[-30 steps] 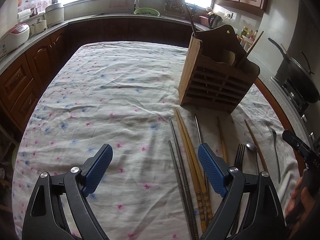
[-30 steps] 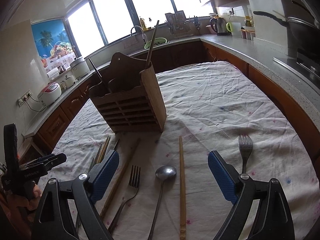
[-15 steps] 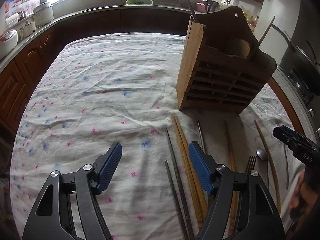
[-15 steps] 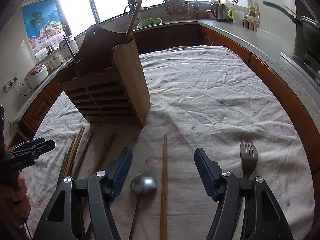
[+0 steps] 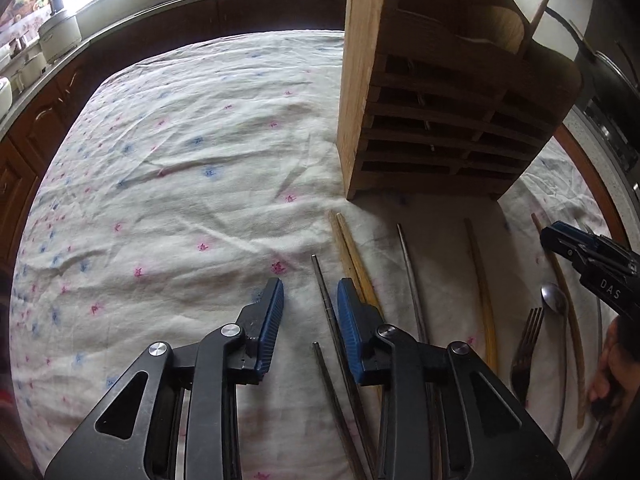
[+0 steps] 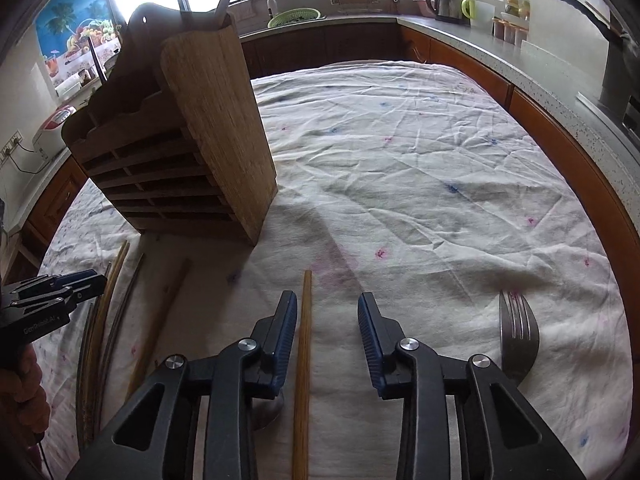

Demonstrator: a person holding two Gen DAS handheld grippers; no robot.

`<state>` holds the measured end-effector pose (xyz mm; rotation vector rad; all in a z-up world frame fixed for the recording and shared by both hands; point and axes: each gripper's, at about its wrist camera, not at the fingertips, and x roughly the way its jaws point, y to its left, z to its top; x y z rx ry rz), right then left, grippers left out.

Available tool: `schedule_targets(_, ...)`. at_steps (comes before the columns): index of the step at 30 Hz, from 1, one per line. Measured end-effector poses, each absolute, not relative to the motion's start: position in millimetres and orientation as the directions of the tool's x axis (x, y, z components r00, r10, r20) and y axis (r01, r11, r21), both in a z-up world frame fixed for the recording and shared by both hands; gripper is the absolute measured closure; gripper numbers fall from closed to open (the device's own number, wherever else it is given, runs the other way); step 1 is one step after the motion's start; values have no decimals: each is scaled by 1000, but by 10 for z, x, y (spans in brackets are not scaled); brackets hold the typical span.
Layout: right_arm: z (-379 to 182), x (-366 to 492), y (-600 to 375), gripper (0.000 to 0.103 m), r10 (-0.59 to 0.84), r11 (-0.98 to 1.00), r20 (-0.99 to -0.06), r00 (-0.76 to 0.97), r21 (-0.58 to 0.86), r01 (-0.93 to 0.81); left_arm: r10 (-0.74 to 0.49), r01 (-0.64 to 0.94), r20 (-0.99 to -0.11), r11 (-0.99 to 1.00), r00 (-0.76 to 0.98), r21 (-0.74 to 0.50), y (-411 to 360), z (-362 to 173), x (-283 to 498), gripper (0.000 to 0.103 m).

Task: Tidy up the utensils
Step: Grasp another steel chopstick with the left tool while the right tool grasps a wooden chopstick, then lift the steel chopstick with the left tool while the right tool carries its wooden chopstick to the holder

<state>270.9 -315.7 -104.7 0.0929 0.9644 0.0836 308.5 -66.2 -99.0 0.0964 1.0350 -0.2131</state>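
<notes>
My right hand-held gripper (image 6: 327, 320) is closing around a wooden chopstick (image 6: 305, 340), pads not yet touching. Fork (image 6: 518, 336) right; wooden utensil holder (image 6: 192, 140) far left.

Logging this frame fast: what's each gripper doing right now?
Left gripper: jaws closing, metal chopstick between them, not yet pinched.
Right gripper: jaws closing, wooden chopstick between them, not yet pinched.

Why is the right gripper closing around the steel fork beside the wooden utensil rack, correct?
Not the fork. In the right wrist view the right gripper is closing around a single wooden chopstick, which lies between its blue pads untouched. The steel fork lies outside them, to the right. The wooden utensil rack stands beyond.
</notes>
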Motion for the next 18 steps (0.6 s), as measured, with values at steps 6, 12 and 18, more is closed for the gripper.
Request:
schedule_targets(6,-1073,2724,-3095,78,66,998,-819,569,51,-42,-135,228,-857,974,497,-21,-701,-994,3133,96)
schedule_targets(12,-1015,2697,-3168,97,100,994,-811,576,102,-29,-196,215,-845,972,497,-99,-572,-947,3111,98)
schedule_targets(18,-780,2557,-3141,98,137,989,-772,621,143,-40,-258,209,-807,963,532,-170,-411,-714,2998,99)
